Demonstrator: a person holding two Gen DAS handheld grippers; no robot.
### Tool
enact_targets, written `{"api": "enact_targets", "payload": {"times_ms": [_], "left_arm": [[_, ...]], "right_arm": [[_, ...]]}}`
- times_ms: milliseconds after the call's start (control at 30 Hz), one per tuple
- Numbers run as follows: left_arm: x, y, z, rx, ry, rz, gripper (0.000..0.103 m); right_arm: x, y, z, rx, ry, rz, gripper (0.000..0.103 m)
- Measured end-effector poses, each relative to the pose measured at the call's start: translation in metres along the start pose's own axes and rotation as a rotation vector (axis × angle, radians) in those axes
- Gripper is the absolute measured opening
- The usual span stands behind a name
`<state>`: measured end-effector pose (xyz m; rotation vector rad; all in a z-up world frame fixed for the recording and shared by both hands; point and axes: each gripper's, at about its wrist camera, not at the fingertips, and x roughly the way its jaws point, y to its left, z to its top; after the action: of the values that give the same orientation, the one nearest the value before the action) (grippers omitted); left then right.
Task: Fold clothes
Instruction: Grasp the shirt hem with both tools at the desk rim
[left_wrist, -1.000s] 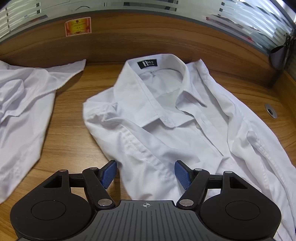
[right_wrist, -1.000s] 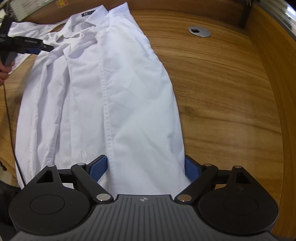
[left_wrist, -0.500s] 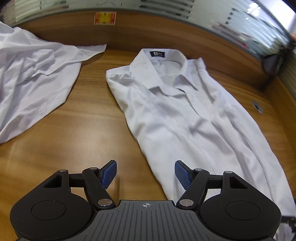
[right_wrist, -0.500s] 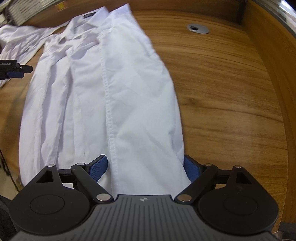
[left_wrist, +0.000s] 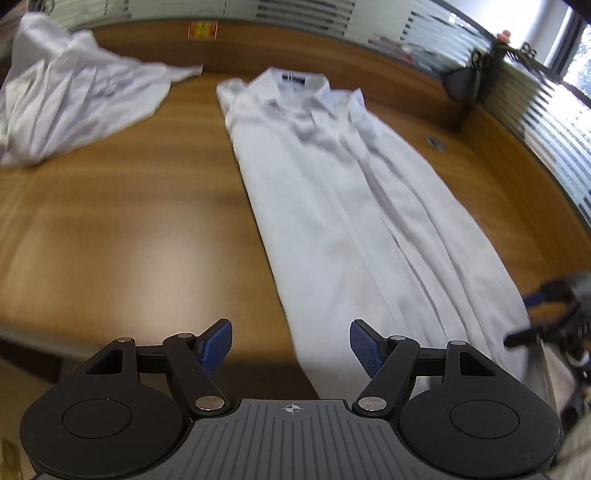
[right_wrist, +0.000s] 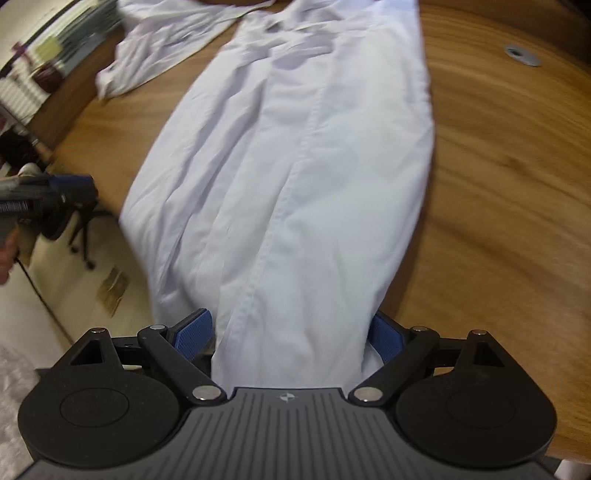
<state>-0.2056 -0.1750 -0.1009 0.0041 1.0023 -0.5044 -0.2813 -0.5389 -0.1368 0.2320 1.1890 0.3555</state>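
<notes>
A white collared shirt (left_wrist: 351, 221) lies lengthwise on the wooden table (left_wrist: 129, 221), sides folded in, collar at the far end. My left gripper (left_wrist: 291, 341) hovers open over the table's near edge, with the shirt's left hem corner just below its right finger and nothing between the pads. In the right wrist view the shirt (right_wrist: 295, 166) runs away from me. Its hem lies between the wide-apart fingers of my right gripper (right_wrist: 288, 334), and the left pad stands clear of the cloth. Each gripper shows in the other's view: the right gripper (left_wrist: 546, 314), the left gripper (right_wrist: 55, 199).
A second white shirt (left_wrist: 74, 103) lies crumpled at the far left of the table. A metal cable grommet (right_wrist: 522, 55) sits in the tabletop right of the shirt. A wooden back panel with a red-yellow sticker (left_wrist: 202, 30) borders the far side. A chair base (right_wrist: 83, 236) stands on the floor.
My left gripper has drawn back from the collar, down the shirt's left side to the hem end near the table edge. The right gripper has rolled; the shirt now slants in its view.
</notes>
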Motion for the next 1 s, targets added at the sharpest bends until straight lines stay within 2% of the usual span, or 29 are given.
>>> {"api": "enact_targets", "payload": {"times_ms": [133, 333, 467, 600, 733, 900, 1000], "left_arm": [[0.004, -0.003, -0.031, 0.004, 0.023, 0.010, 0.073], [0.031, -0.004, -0.052, 0.013, 0.028, -0.001, 0.073], [0.046, 0.008, -0.055, -0.001, -0.007, -0.069, 0.073], [0.059, 0.016, -0.056, 0.037, -0.028, -0.112, 0.077], [0.072, 0.017, -0.052, 0.083, -0.037, -0.191, 0.077], [0.086, 0.013, -0.048, 0.089, -0.054, -0.328, 0.077], [0.093, 0.012, -0.049, 0.068, -0.055, -0.377, 0.077]], "right_arm": [[-0.013, -0.004, -0.016, -0.003, 0.029, 0.053, 0.093], [-0.027, -0.021, -0.038, -0.009, 0.072, 0.089, 0.091], [-0.026, -0.022, -0.053, -0.052, 0.067, 0.068, 0.090], [-0.012, -0.028, -0.061, -0.003, 0.024, 0.036, 0.090], [0.002, -0.040, -0.065, 0.082, -0.032, 0.076, 0.089], [0.007, -0.028, -0.067, -0.010, -0.086, 0.086, 0.086], [0.010, -0.025, -0.066, 0.017, -0.117, 0.107, 0.081]]}}
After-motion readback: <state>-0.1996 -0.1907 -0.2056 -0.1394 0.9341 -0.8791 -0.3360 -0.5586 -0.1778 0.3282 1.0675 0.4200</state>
